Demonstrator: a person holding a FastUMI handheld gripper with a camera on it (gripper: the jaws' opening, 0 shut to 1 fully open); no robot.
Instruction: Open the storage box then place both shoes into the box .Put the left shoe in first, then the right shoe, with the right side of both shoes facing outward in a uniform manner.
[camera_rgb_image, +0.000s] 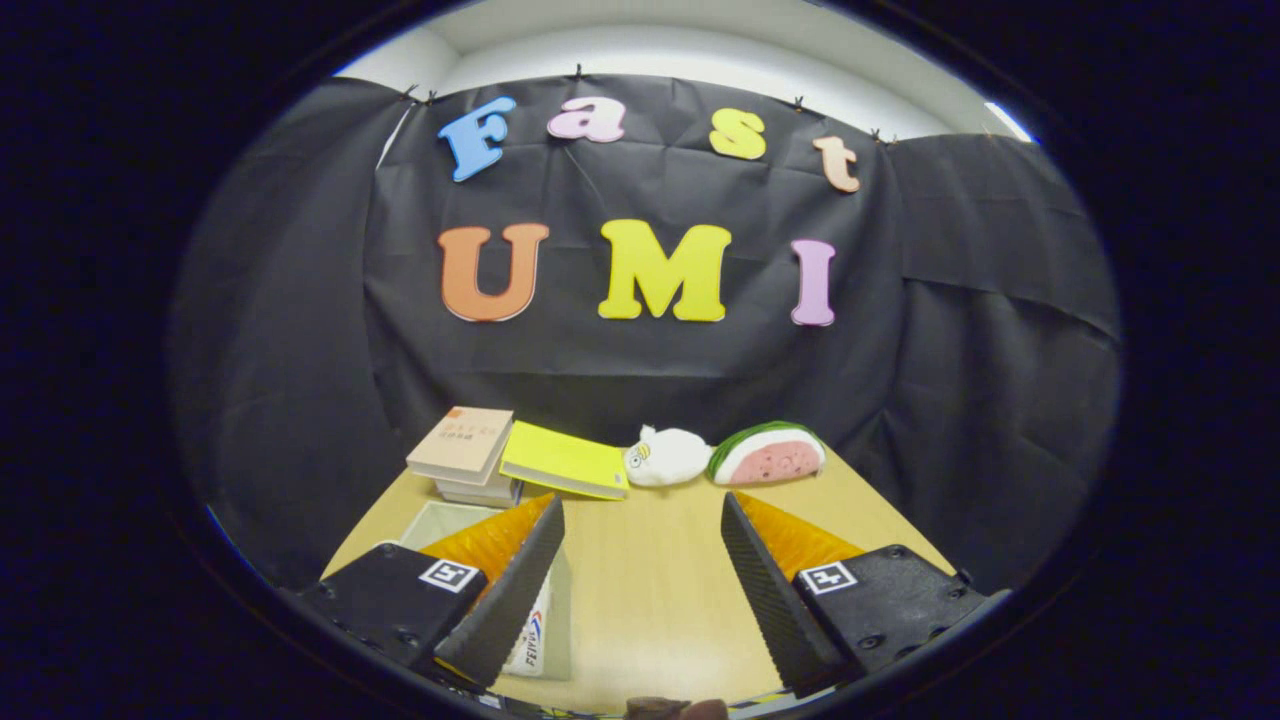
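Observation:
My gripper (640, 515) is open, its two ribbed black fingers with orange backs wide apart over the wooden table (650, 590), nothing between them. Under and behind the left finger (510, 590) lies the pale translucent storage box (440, 522), mostly hidden; I cannot tell whether its lid is open. A white shoe part with a red and blue mark (532, 632) shows beside the left finger, against the box's wall. A dark rounded thing (675, 708) peeks in at the very near edge between the fingers.
At the table's far edge stand a stack of books (462, 452), a yellow notebook (565, 460), a white plush toy (668, 455) and a watermelon-slice plush (768, 453). Black cloth walls close the booth behind and on both sides.

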